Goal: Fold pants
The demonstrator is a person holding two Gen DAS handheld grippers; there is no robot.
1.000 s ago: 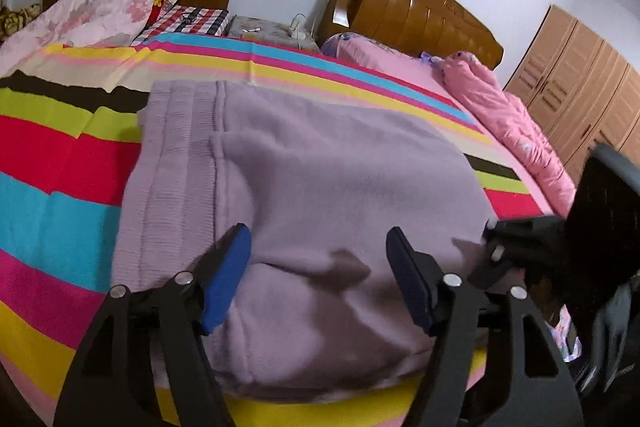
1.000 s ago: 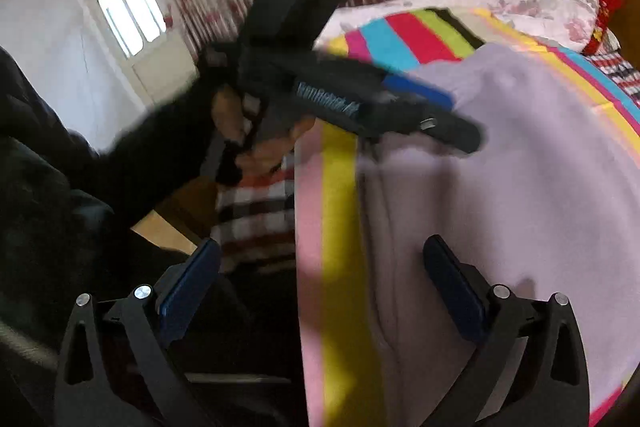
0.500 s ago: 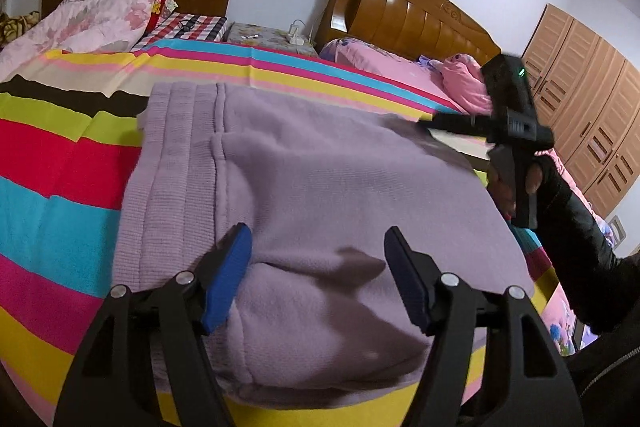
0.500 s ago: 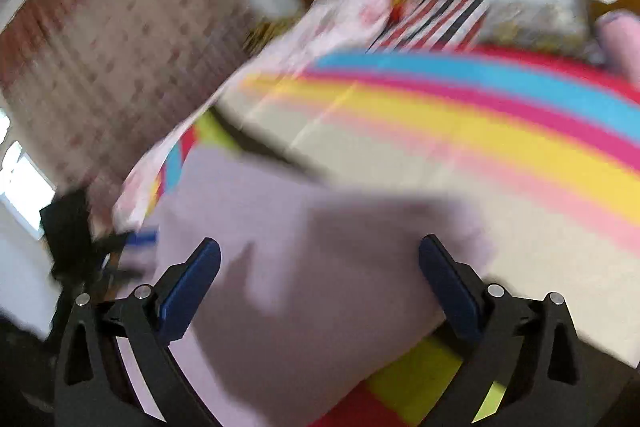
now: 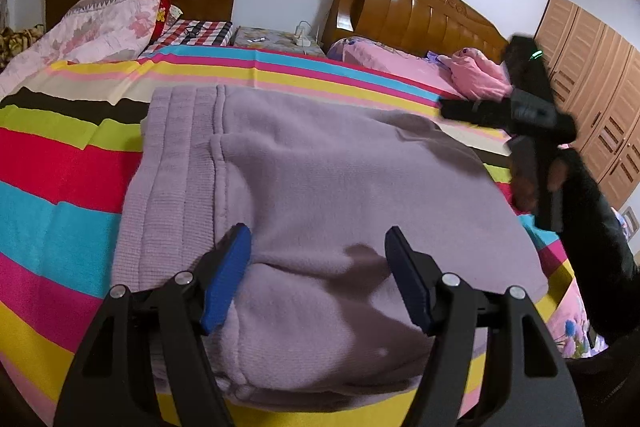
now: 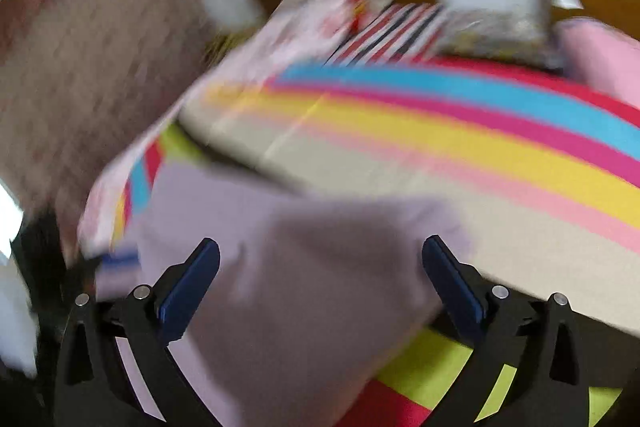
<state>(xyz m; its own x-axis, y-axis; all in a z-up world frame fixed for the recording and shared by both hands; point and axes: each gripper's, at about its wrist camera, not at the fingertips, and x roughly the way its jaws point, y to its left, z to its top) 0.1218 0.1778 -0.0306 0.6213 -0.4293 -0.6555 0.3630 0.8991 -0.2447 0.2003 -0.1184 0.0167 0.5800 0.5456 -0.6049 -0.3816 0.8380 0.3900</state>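
The lilac pants [image 5: 320,187] are lying folded over on the striped bedspread [image 5: 60,187], waistband toward the headboard. The left tongs [image 5: 318,279] are hovering wide and empty over the pants' near edge. The right tongs [image 6: 320,279], also wide and empty, are hanging over the pants' far corner, blurred. Judging by this, another fold is being set up; each tongs needs to pinch an edge next.
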